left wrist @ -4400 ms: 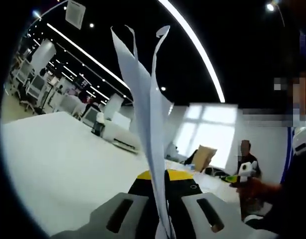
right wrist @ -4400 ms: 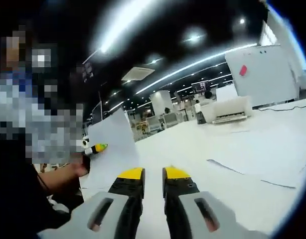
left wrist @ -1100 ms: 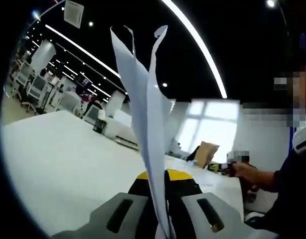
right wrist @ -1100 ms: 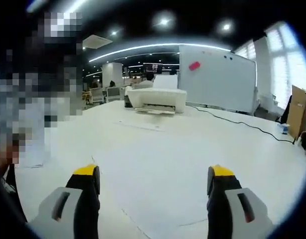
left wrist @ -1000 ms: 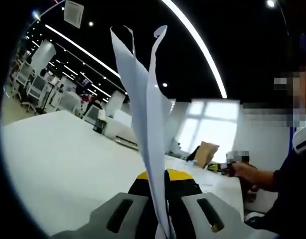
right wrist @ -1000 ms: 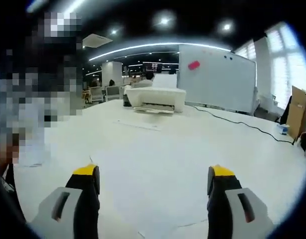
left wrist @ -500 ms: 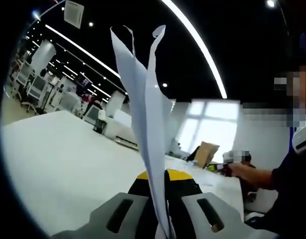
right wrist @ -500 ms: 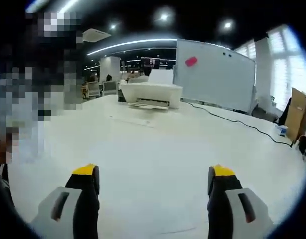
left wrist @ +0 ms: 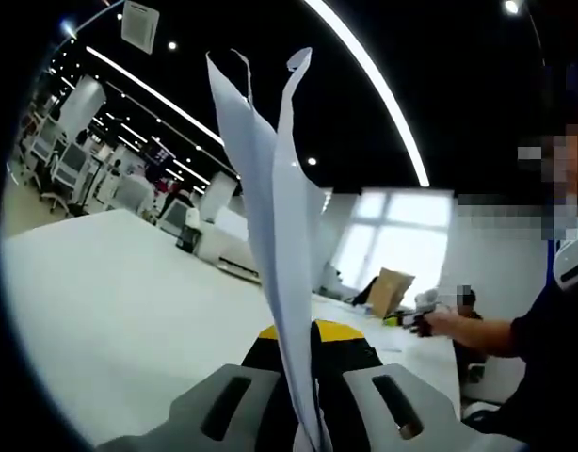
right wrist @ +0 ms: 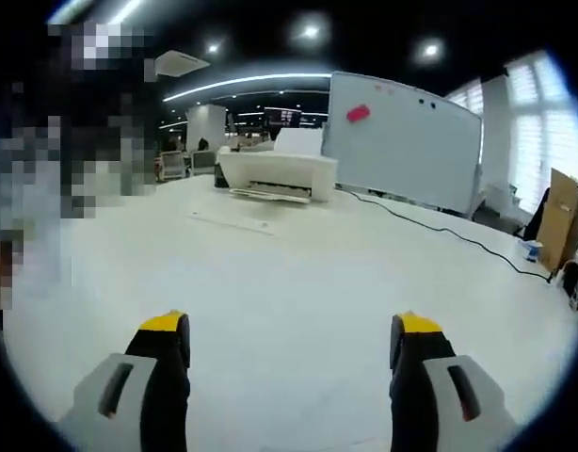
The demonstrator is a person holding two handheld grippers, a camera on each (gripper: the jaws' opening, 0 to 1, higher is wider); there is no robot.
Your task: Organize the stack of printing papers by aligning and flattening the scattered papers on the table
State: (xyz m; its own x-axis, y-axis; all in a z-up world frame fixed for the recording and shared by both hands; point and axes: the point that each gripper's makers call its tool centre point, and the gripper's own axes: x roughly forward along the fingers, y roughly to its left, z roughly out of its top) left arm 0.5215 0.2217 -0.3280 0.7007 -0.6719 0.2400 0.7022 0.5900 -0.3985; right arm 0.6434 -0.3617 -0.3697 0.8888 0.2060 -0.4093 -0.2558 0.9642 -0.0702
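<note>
In the left gripper view a bundle of white printing papers (left wrist: pixel 275 217) stands upright, edge-on, its top corners curling apart. My left gripper (left wrist: pixel 301 334) is shut on the papers' lower edge, above the white table (left wrist: pixel 101 301). At the right of that view a person's hand holds my right gripper (left wrist: pixel 423 303) over the table. In the right gripper view my right gripper (right wrist: pixel 291 334) is open, its yellow-tipped jaws wide apart with nothing between them, low over the white table (right wrist: pixel 298 273). A loose sheet (right wrist: pixel 231 222) lies flat in front of the printer.
A white printer (right wrist: pixel 273 175) sits at the table's far side, with a whiteboard (right wrist: pixel 402 151) behind it and a black cable (right wrist: pixel 440 231) running right. A cardboard box (right wrist: pixel 560 212) stands at the far right. A person's sleeve (left wrist: pixel 553 358) fills the left gripper view's right edge.
The right gripper went from nearly shut to wide open and turned toward the printer, then dipped slightly closer to the table. The left gripper holds the papers unchanged.
</note>
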